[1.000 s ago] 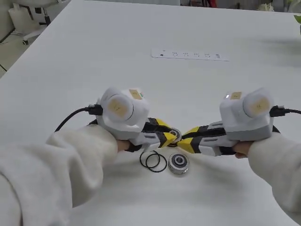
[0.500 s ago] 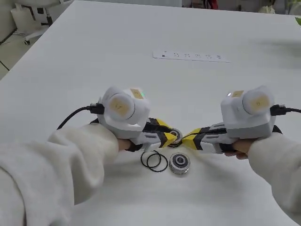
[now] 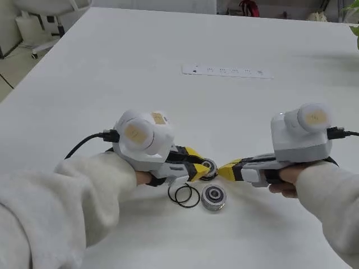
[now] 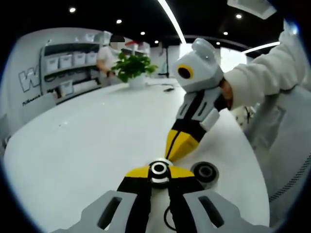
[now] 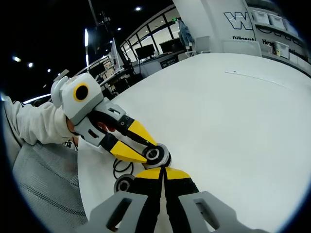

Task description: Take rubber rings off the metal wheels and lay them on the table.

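My left gripper is shut on a small metal wheel and holds it just above the white table. In the left gripper view the wheel sits between the yellow tips. My right gripper comes in from the right, shut, with its tips against the wheel's rim. I cannot tell whether it pinches a ring there. Two black rubber rings lie overlapping on the table below the left gripper. A second metal wheel lies flat beside them.
A white power strip lies farther back on the table. In the left gripper view a potted plant stands at the table's far end, with shelves and a person behind it. A grey chair seat is below the table edge.
The right gripper's body has shifted slightly to the right and tilted up, its tips still at the wheel. The left gripper keeps hold of the wheel. The head camera has moved a little.
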A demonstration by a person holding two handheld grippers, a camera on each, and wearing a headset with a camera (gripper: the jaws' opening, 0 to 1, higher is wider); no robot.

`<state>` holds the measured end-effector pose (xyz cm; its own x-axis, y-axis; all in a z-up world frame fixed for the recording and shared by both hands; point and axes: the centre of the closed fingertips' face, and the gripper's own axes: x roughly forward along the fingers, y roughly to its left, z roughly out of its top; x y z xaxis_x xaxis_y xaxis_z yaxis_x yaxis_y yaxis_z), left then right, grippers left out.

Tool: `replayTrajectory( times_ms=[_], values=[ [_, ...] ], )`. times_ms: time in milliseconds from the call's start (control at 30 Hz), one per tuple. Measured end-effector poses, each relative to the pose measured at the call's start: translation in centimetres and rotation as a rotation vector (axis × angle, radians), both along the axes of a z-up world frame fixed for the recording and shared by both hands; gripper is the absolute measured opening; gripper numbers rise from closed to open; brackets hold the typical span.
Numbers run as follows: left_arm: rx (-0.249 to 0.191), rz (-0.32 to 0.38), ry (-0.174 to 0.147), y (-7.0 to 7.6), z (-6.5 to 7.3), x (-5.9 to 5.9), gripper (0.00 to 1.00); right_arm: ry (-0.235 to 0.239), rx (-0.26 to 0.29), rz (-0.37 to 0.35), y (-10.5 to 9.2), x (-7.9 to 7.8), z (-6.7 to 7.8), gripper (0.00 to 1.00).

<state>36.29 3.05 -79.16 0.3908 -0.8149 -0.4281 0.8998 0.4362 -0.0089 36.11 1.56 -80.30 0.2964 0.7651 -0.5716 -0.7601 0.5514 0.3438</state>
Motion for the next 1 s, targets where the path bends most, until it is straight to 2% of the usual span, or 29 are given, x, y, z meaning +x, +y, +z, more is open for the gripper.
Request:
replayTrajectory(
  times_ms=[200, 367, 400, 433, 533, 733, 833, 1000],
  values=[
    [-0.003, -0.010, -0.005, 0.0, 0.0, 0.0, 0.13, 0.026, 0.021, -0.018, 0.1, -0.1, 0.0, 0.00],
    [-0.001, -0.011, -0.008, -0.1, 0.0, 0.0, 0.13, 0.092, 0.068, -0.068, 0.1, -0.1, 0.4, 0.00],
    [0.001, -0.012, -0.008, -0.1, 0.0, -0.1, 0.13, 0.116, 0.102, -0.087, 0.3, -0.1, 0.9, 0.00],
    [0.002, -0.013, -0.010, -0.1, 0.0, -0.1, 0.13, 0.129, 0.101, -0.100, 0.1, 0.0, 0.9, 0.00],
    [0.006, -0.016, -0.013, -0.1, 0.0, -0.1, 0.13, 0.122, 0.091, -0.088, 0.2, -0.3, 0.9, 0.00],
    [0.012, -0.016, -0.019, -0.1, 0.0, -0.2, 0.13, 0.150, 0.105, -0.103, 0.4, -0.4, 1.0, 0.00],
    [0.012, -0.012, -0.019, -0.1, 0.0, -0.2, 0.13, 0.157, 0.095, -0.105, 0.6, -0.5, 1.2, 0.00],
    [0.011, -0.012, -0.021, -0.1, 0.0, -0.2, 0.13, 0.146, 0.081, -0.091, 0.8, -0.6, 1.4, 0.00]
  ],
)
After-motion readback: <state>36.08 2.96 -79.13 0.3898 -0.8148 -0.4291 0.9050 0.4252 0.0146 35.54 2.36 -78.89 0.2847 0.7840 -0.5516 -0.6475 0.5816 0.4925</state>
